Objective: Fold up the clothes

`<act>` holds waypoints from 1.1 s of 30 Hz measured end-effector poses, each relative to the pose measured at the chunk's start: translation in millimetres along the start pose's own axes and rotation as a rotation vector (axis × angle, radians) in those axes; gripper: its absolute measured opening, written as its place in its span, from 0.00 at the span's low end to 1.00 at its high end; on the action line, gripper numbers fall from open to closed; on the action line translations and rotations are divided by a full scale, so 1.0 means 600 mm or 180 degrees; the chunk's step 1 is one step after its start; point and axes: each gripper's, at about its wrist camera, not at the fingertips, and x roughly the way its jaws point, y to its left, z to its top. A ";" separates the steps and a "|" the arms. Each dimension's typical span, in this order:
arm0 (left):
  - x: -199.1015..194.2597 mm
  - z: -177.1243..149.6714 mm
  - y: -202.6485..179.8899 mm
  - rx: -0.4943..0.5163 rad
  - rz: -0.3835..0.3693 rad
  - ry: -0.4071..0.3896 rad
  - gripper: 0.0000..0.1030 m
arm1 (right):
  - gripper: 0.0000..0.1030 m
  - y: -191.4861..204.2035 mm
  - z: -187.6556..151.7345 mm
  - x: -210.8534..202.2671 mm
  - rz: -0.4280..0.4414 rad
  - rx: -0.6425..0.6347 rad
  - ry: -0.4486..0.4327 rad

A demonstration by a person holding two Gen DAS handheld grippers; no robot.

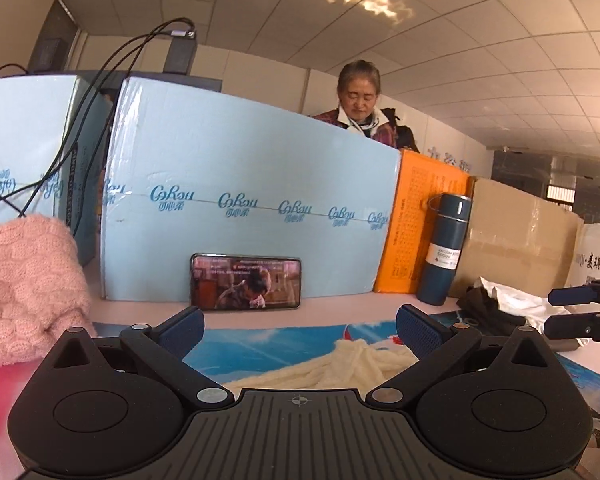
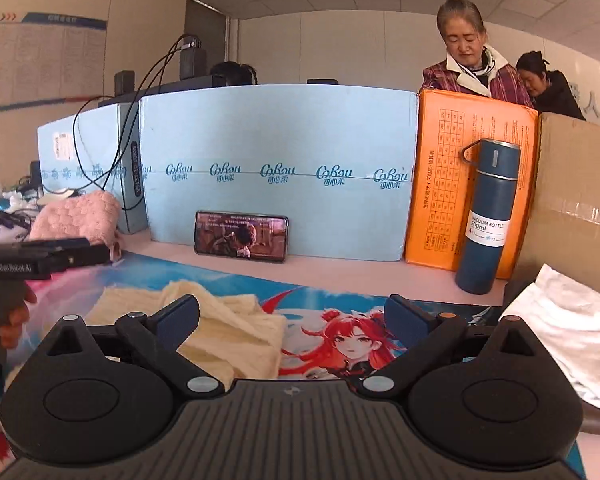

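Note:
A cream knitted garment (image 2: 224, 332) lies crumpled on a printed mat (image 2: 352, 336); in the left wrist view the garment (image 1: 340, 368) lies just beyond the jaws. My right gripper (image 2: 294, 316) hangs open above the mat, the garment under its left finger and nothing between the pads. My left gripper (image 1: 300, 330) is open too, over the garment's far edge, holding nothing. Each gripper shows in the other's view: the left one (image 2: 96, 252) at the left, the right one (image 1: 554, 310) at the right. A pink knitted garment (image 1: 24, 288) is heaped at the left.
Light-blue cartons (image 1: 252, 184), an orange box (image 2: 460, 184) and a brown carton (image 2: 572, 184) wall off the table's back. A phone (image 2: 242, 236) leans on the blue carton; a blue vacuum bottle (image 2: 488, 216) stands right. White and dark cloth (image 1: 500, 304) lies right. People (image 2: 468, 60) stand behind.

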 end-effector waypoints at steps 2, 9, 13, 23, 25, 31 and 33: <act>-0.029 0.001 -0.031 0.0336 -0.0051 -0.0033 1.00 | 0.97 0.002 -0.031 -0.021 0.0127 -0.0329 0.0103; -0.116 -0.046 -0.130 0.1434 -0.0288 0.0502 1.00 | 0.97 0.019 -0.100 -0.038 0.0790 -0.0691 0.0584; -0.127 -0.089 -0.168 0.1991 -0.0314 0.0984 1.00 | 0.97 0.053 -0.115 -0.017 0.0727 -0.1061 0.0627; -0.085 -0.108 -0.159 0.1913 -0.0125 0.1139 1.00 | 0.89 0.102 -0.109 0.032 0.0720 -0.1669 0.0248; -0.081 -0.108 -0.152 0.1838 -0.0178 0.1131 1.00 | 0.71 0.111 -0.111 0.031 0.0804 -0.1751 0.0168; -0.078 -0.102 -0.116 0.1669 -0.0426 0.1132 0.82 | 0.42 0.104 -0.100 0.025 0.0988 -0.1691 0.0127; -0.079 -0.100 -0.105 0.1624 -0.0515 0.1129 0.44 | 0.39 0.097 -0.090 0.026 0.1091 -0.1575 0.0160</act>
